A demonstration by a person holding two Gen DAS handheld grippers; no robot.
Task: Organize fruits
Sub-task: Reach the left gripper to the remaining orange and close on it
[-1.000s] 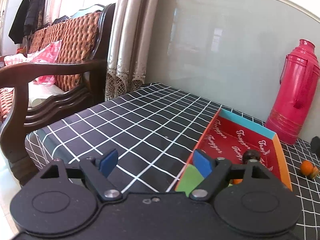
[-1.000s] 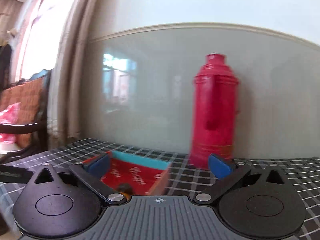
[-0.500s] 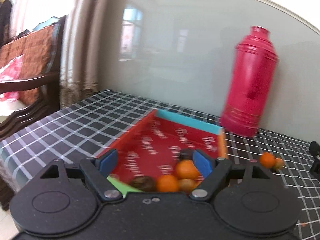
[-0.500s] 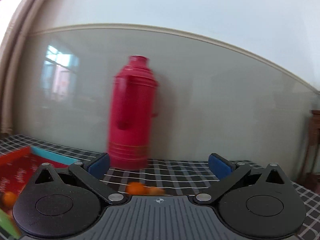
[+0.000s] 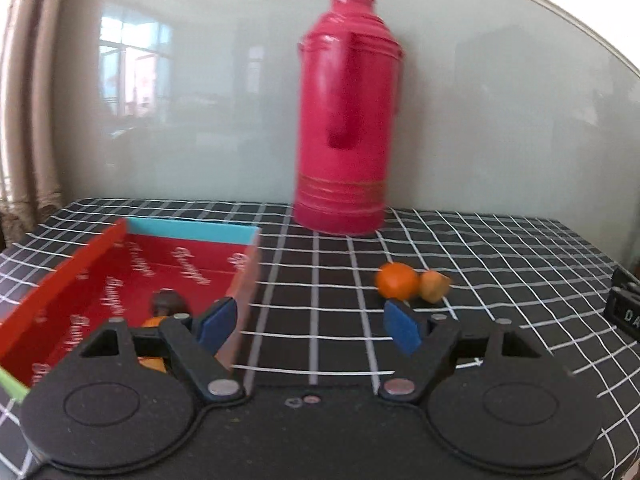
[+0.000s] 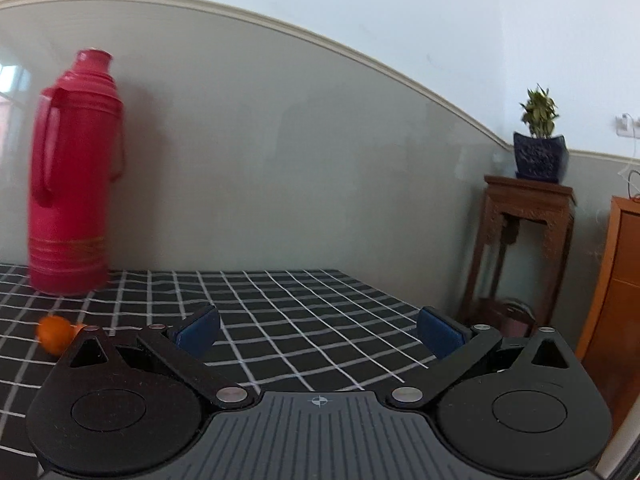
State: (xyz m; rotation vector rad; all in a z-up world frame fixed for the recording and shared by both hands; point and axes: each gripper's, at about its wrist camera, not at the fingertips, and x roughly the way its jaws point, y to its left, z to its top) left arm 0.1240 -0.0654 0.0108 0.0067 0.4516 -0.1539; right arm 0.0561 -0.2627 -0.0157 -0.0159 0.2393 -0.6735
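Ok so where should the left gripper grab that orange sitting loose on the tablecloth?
Grip the orange across its round middle, coming in from the near side, pads front and back. A smaller fruit piece touches its right flank, blocking a side-to-side pinch.

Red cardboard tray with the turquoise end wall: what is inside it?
In the red tray: a dark round fruit and orange fruit. The left gripper, jaws closing on nothing, hides the near end.

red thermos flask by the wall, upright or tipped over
Upright. The tall red plastic thermos flask stands on its base on the black checked tablecloth, cap at the top, close to the grey wall in both views.
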